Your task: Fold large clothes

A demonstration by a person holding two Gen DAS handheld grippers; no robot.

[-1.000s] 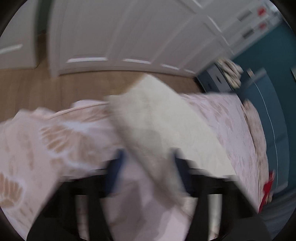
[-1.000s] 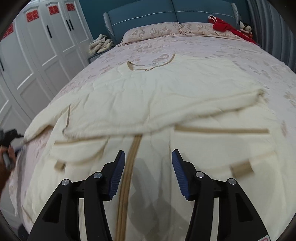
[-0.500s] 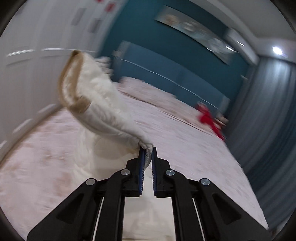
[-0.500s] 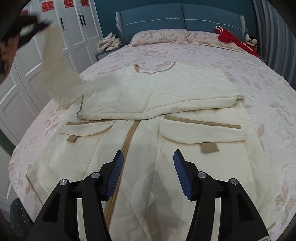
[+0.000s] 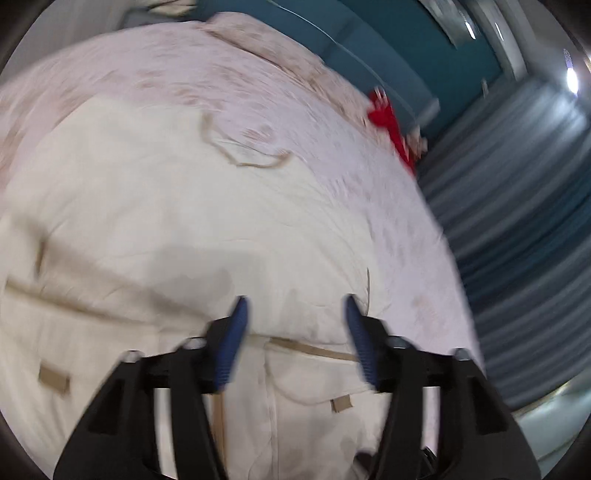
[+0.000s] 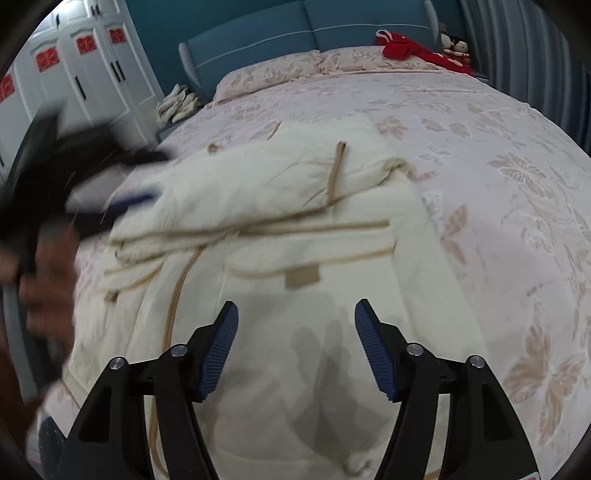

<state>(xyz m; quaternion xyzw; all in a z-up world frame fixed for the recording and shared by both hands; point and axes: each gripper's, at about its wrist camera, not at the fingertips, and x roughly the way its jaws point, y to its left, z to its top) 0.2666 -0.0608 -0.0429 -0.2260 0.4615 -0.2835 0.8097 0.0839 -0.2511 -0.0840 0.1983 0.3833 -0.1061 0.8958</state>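
A pink patterned bedspread (image 6: 480,122) is seen across the frame, with a teal headboard (image 6: 295,29) at upper centre and white wardrobes (image 6: 74,74) at upper left. The cream garment (image 6: 277,206), tan-trimmed, is spread at centre, sleeves folded inward. Both left gripper (image 5: 293,332) and right gripper (image 6: 295,347) are held spread, empty.

**A teal bedroom with a wide bed**

A pale pink bedspread with beige leaf and butterfly prints (image 6: 480,155) covers the bed. Behind it stands a padded blue headboard (image 6: 295,33) against a teal wall (image 5: 406,40). White panelled wardrobe doors with red square decals (image 6: 74,70) line the left side; grey-blue pleated curtains (image 5: 517,221) hang right.
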